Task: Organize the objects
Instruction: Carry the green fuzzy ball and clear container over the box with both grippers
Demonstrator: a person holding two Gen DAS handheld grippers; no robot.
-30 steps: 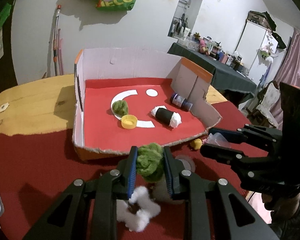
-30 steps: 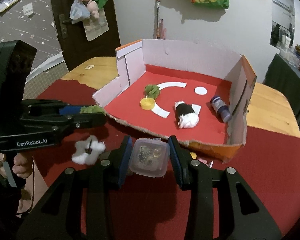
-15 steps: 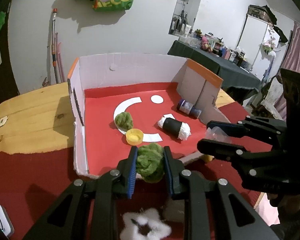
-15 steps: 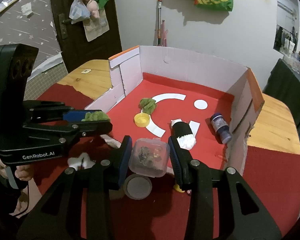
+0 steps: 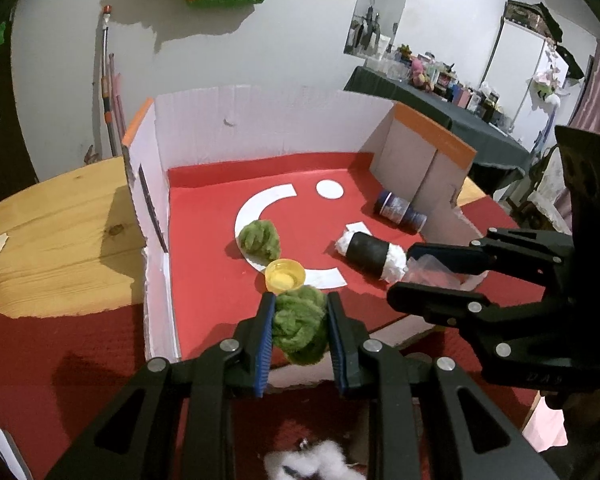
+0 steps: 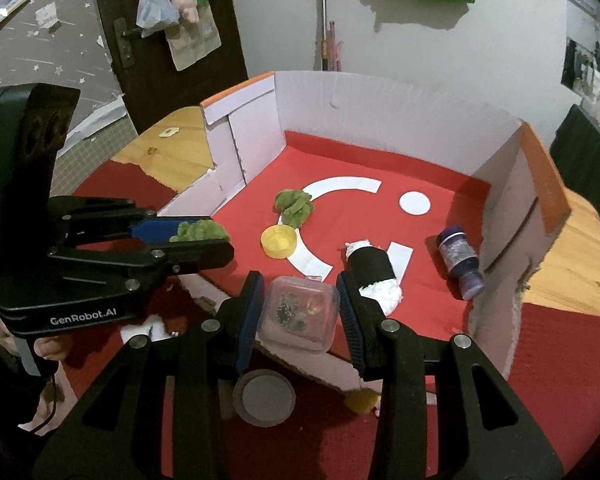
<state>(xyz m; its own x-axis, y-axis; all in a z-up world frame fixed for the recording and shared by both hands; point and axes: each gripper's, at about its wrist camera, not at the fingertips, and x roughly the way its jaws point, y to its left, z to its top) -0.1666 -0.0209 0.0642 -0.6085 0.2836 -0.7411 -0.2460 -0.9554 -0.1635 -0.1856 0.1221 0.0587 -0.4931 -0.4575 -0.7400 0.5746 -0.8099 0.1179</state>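
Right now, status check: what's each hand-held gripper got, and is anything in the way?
Left hand-held gripper shut on green wad. Right hand-held gripper shut on clear tub. Both over box front edge. Yellow cap just ahead.

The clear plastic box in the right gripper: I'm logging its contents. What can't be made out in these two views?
- Clear plastic box, right wrist view: contents too small and blurred behind plastic.
- Same box, left wrist view: mostly hidden by the right gripper.
- White fluff: cut off by the bottom edge.

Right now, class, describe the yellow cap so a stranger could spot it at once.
Find the cardboard box with the red floor. On it lies a white curved strip; the yellow cap sits against it, beside a green wool ball. It is the only yellow, round, open thing inside.
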